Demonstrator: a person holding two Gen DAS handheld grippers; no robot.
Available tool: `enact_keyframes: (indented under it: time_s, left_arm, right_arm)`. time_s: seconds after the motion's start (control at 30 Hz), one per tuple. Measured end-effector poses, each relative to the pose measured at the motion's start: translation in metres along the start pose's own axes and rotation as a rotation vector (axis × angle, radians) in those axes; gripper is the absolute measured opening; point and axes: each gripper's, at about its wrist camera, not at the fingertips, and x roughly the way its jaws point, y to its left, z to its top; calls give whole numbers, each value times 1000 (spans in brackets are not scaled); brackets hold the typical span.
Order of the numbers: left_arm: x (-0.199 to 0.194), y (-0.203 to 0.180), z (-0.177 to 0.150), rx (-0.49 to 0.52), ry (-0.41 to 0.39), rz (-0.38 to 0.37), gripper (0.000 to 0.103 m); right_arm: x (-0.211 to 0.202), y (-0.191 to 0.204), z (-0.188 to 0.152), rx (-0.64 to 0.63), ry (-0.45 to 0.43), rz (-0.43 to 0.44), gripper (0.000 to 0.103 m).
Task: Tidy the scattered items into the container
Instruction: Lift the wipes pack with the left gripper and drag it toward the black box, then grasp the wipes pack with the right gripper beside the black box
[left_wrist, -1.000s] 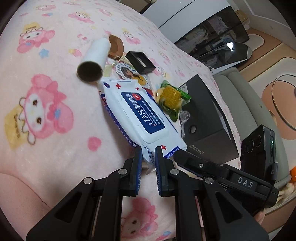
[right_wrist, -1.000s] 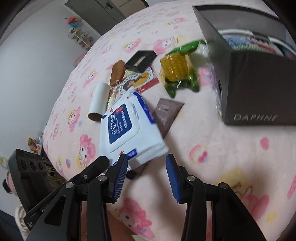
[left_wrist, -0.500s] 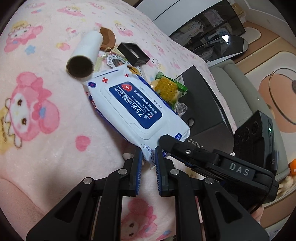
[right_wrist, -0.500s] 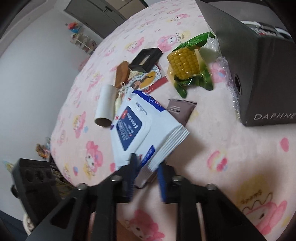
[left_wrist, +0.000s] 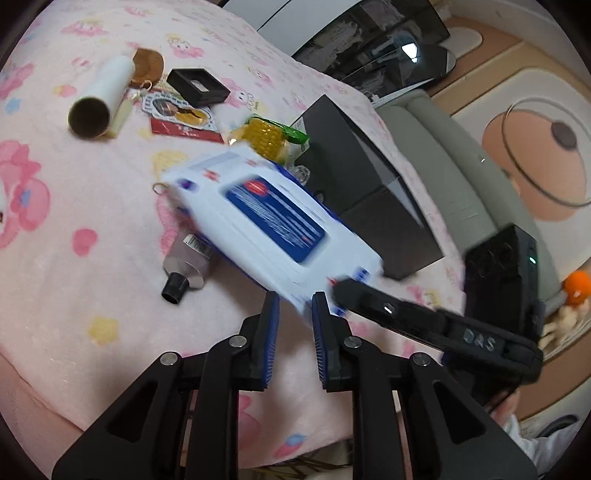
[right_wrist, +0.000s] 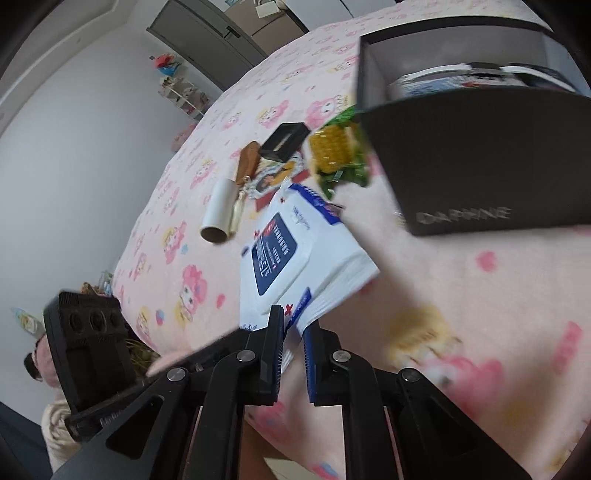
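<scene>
- On the far left of the pink cartoon-print bed cover (left_wrist: 85, 206), in my left wrist view, a white cardboard tube (left_wrist: 101, 98) lies on its side with its dark open end toward me, a brown round piece (left_wrist: 147, 65) touching its far end.
- Just right of the tube sit a small black tray (left_wrist: 197, 85) and a printed card (left_wrist: 183, 118) over a red slip.
- Nearer me, a grey squeeze tube (left_wrist: 188, 264) with a black cap lies on the bed cover, partly under the edge of the wipes pack.
- In the middle, the white-and-blue wipes pack (left_wrist: 273, 225) is lifted and tilted, blurred with motion, its near corner between the fingers of both my tools.
- My left tool (left_wrist: 293, 314) is clenched on the near edge of the pack.
- My right tool (right_wrist: 293, 325) has just been closing; its blue pads now pinch the pack's near corner, so it is grasping the pack too.
- Behind the pack lies a toy corn cob (left_wrist: 264, 137) in a green wrapper, beside the box.
- To the right stands the dark box (right_wrist: 480, 162) marked DAPHNE, open at the top, with printed items already inside; the pack is near it but not in it.
</scene>
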Motion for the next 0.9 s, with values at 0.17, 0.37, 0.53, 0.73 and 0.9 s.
enact_keyframes:
  time_s: [0.17,0.37,0.53,0.73,0.9]
  left_arm:
    - [6,14,6,-68,-6,60,16]
    - [28,7,11,-49,19,124,16]
    - [51,2,19,-29,35,219,20]
    - [63,2,32,-22,18,272,36]
    - [69,2,29,20,9,280,37]
  right_arm:
    - [-18,-31,-14,45,13,-41,8]
    - [-29,-62,-23,110,31,-80,9]
    - [-38,-67,-20,98,4,-161,12]
    - [-39,-67,-19,82,7,-204,16]
    - [-41,-70,-17,71,3,-265,21]
